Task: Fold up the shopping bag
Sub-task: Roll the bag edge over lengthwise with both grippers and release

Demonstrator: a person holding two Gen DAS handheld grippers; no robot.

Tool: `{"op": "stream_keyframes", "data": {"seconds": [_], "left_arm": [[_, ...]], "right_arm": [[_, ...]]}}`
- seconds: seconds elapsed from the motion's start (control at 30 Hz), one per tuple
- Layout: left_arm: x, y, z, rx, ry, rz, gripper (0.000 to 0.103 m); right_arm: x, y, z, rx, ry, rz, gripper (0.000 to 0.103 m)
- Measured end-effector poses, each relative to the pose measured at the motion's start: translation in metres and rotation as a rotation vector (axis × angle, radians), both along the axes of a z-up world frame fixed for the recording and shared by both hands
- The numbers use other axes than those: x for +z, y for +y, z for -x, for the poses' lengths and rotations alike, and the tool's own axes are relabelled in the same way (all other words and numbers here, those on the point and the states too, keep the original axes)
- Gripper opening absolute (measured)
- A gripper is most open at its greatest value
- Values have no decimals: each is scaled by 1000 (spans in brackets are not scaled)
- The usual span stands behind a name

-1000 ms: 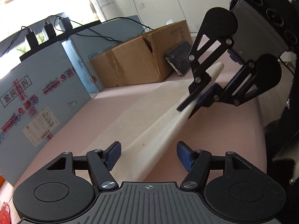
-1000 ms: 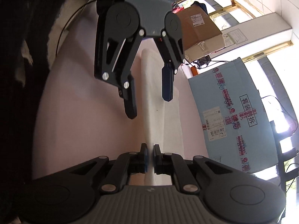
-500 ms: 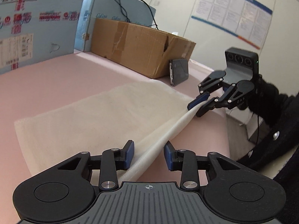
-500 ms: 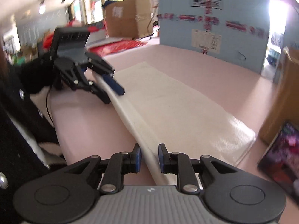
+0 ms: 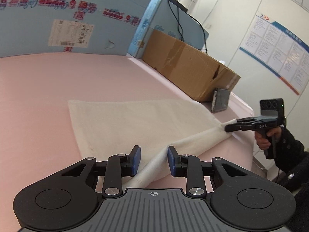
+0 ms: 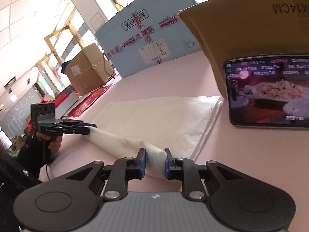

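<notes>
At the left end of the lifted edge, the left claw [image 5: 152,154] is pinching a bunched fold of the bag [image 5: 135,119]. Its jaws are standing narrow, and the cloth appears to be filling the gap between the blue pads. From there the bag is spreading flat across the pink surface [image 5: 38,96], a pale, thin, woven sheet with only its near edge rising into a soft ridge between the two claws. It is looking light and limp, so it is likely sagging wherever nothing is carrying it. The weave is looking matte rather than slick, so slipping from the pads is seeming unlikely, and nothing about it is looking breakable. Corners and the doubled edge are offering the best hold, since a pinch there is gathering several layers at once. At the right end, the right claw [image 6: 154,162] is gripping the other corner, its jaws narrow and pressing a thick wad of cloth. Beyond it, a phone [image 6: 270,92] is leaning against a cardboard box [image 5: 183,65], just beside the bag's far corner.
</notes>
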State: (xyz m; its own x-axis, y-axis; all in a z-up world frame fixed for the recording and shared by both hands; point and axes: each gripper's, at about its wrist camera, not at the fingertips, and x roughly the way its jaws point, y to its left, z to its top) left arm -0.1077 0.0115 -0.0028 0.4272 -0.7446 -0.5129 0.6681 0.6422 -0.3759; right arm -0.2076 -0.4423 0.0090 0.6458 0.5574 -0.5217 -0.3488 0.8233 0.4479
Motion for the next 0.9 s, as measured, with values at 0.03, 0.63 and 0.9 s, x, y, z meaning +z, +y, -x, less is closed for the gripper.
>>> {"op": "stream_keyframes", "data": {"seconds": [0.03, 0.63, 0.9], "left_arm": [[0, 2, 2, 22, -12, -17, 29], [14, -13, 25, 230, -322, -405, 58], [57, -37, 74, 335, -572, -315, 51]], "right_arm": [[1, 3, 1, -26, -8, 25, 19], [-8, 93, 30, -94, -288, 653, 17], [-9, 97, 37, -91, -312, 690, 17]]}}
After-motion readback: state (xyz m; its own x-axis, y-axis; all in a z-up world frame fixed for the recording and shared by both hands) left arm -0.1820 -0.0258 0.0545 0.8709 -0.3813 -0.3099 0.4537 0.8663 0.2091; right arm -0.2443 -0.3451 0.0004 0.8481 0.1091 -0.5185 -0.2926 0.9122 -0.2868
